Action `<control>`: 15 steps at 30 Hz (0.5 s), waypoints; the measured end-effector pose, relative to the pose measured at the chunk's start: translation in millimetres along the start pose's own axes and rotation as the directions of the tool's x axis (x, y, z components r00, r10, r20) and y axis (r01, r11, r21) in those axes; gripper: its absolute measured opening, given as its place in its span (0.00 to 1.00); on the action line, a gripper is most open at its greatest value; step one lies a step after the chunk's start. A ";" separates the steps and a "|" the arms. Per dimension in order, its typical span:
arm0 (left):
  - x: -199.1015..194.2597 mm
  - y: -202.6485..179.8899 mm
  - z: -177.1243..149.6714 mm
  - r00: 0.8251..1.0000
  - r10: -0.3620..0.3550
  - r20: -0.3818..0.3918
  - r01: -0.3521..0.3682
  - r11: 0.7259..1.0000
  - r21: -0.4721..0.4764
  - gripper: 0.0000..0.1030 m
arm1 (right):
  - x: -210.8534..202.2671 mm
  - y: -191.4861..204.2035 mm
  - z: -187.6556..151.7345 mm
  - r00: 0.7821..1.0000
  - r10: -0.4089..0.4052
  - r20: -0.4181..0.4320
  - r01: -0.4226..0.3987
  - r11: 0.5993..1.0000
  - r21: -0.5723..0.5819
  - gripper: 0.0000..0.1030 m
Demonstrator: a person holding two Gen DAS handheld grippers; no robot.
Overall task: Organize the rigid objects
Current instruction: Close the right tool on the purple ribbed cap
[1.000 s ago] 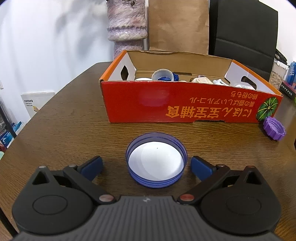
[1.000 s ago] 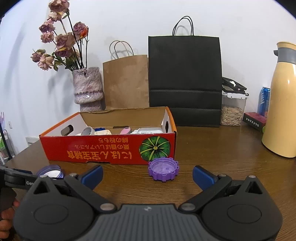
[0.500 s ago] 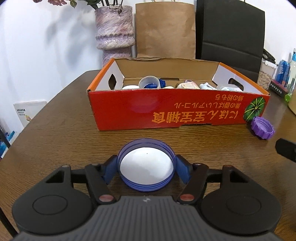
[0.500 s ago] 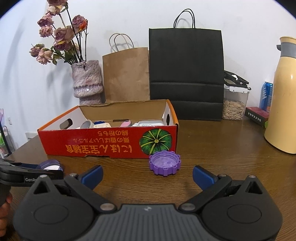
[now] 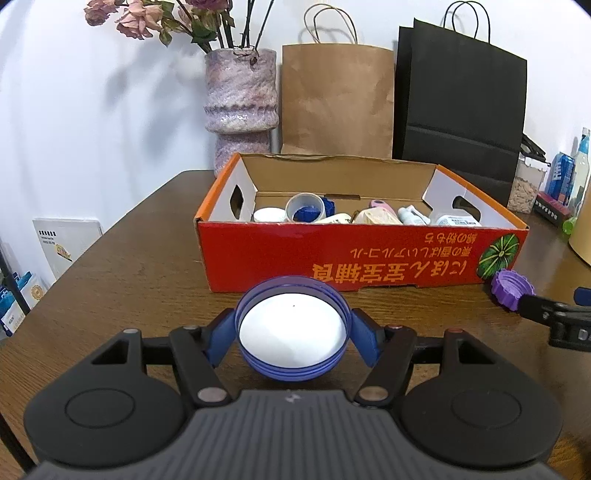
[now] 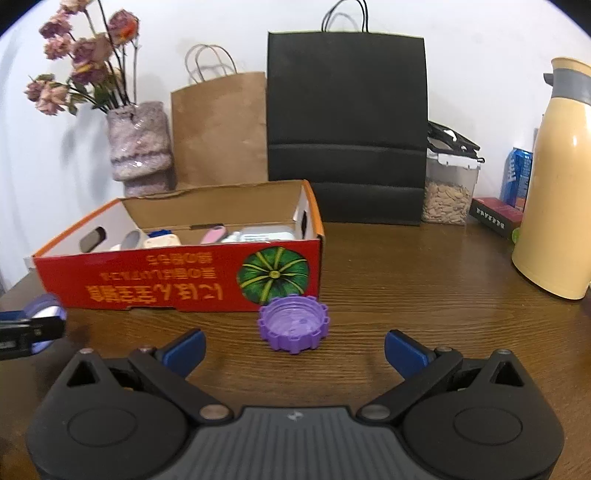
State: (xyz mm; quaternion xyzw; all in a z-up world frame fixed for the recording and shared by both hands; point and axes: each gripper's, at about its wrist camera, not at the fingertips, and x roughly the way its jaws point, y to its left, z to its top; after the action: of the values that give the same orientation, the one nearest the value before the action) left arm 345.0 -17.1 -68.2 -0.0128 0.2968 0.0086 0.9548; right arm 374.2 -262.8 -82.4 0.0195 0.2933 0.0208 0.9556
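Now the left tool (image 5: 291, 338) squeezes the blue lid (image 5: 291, 328); the right tool (image 6: 294, 350) gapes wide behind the purple cap (image 6: 293, 328).

you have even, bright indoor light in both views, with no hard glare. the vase (image 5: 241, 99) and its flowers (image 5: 155, 18) throw soft grey shadows on the white wall (image 5: 92, 122) to the left, so the light comes from the right front. the yellow thermos (image 6: 557, 184) carries one small highlight. the wooden table (image 6: 406, 295) shines only a little. the fisheye bends straight lines near the edges, and the corners go dark. in the right wrist view the printing on the red box (image 6: 177, 280) is smeared, and the far left edge is blurred too.
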 end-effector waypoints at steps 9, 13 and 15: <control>-2.8 2.9 3.0 0.999 0.017 0.027 -0.017 1.000 -0.009 0.65 | 38.9 -5.3 12.0 0.997 -0.033 -0.069 0.032 0.999 -0.007 1.00; -4.2 4.5 4.6 0.999 0.021 0.037 -0.021 1.000 -0.014 0.65 | 52.8 -2.9 16.1 0.995 -0.041 -0.091 0.040 0.999 -0.015 0.97; -5.1 5.0 5.4 0.999 0.024 0.042 -0.024 1.000 -0.015 0.65 | 59.1 -2.5 18.1 0.994 -0.041 -0.101 0.040 0.999 -0.014 0.92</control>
State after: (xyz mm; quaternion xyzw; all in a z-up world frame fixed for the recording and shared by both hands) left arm 343.7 -12.0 -61.0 -0.0161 0.2768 0.0224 0.9605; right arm 433.3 -262.7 -100.6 0.0069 0.3414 0.0040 0.9399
